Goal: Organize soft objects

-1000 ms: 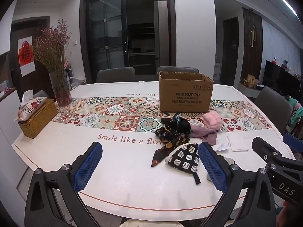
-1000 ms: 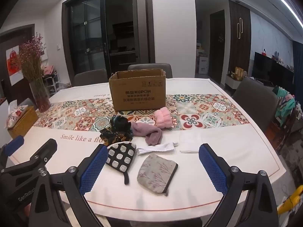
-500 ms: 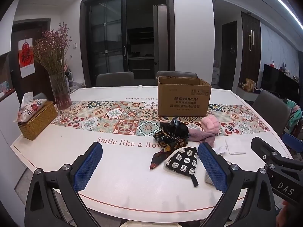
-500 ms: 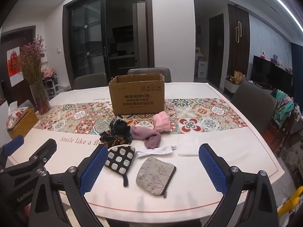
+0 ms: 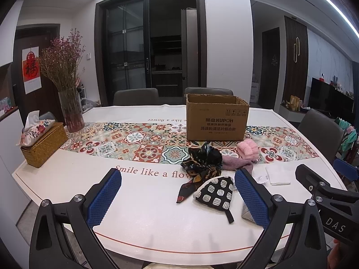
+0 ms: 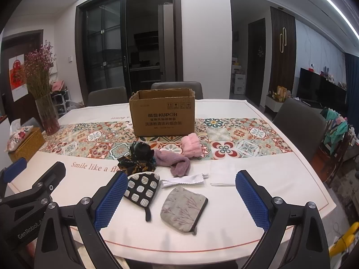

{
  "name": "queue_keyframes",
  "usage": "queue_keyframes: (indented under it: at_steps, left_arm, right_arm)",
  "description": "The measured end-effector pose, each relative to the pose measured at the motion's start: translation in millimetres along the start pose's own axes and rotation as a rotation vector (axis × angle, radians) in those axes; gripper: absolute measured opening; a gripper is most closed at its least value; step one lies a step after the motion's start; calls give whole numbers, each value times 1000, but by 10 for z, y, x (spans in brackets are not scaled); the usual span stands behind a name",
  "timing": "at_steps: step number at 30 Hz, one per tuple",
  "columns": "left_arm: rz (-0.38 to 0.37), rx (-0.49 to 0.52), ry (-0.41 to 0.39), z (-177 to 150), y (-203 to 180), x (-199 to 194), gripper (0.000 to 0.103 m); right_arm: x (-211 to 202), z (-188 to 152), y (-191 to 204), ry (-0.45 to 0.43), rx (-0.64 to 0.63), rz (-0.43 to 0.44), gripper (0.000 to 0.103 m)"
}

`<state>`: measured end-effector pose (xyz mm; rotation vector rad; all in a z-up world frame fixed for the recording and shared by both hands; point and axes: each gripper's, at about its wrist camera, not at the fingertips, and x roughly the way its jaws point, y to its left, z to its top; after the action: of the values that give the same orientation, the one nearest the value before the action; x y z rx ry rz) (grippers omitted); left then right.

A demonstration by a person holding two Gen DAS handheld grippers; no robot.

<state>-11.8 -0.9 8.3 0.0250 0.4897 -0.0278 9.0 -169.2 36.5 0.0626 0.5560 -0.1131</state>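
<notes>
An open cardboard box (image 6: 162, 114) (image 5: 216, 120) stands mid-table on the patterned runner. In front of it lie a pink folded towel (image 6: 191, 148), a mauve sock (image 6: 177, 161), a dark patterned scarf (image 6: 137, 159) (image 5: 202, 164), a black-and-white pouch (image 6: 141, 187) (image 5: 216, 192), a grey floral pouch (image 6: 182, 208), a thin white cloth (image 6: 184, 180) and a folded white cloth (image 6: 222, 176). My left gripper (image 5: 178, 199) is open above the table's near edge, left of the pouches. My right gripper (image 6: 181, 201) is open, held over the near edge with the grey pouch between its fingers' lines of sight, not touching it.
A glass vase of dried flowers (image 5: 70, 112) and a wicker tissue box (image 5: 42, 143) stand at the table's left. Grey chairs (image 6: 300, 125) surround the white table (image 5: 139, 213). In the left wrist view the other gripper's body (image 5: 329, 204) shows at the right.
Both grippers have drawn back and risen slightly, so the table and objects look a little farther away. No object has moved.
</notes>
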Motion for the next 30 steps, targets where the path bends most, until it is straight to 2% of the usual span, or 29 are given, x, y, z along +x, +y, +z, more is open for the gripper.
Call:
queue_keyframes:
  at_steps: [30]
  left_arm:
    - [-4,-1,-12,11,-6,-18,103]
  right_arm:
    - [-28,16,-36,-12,-1,-4,98]
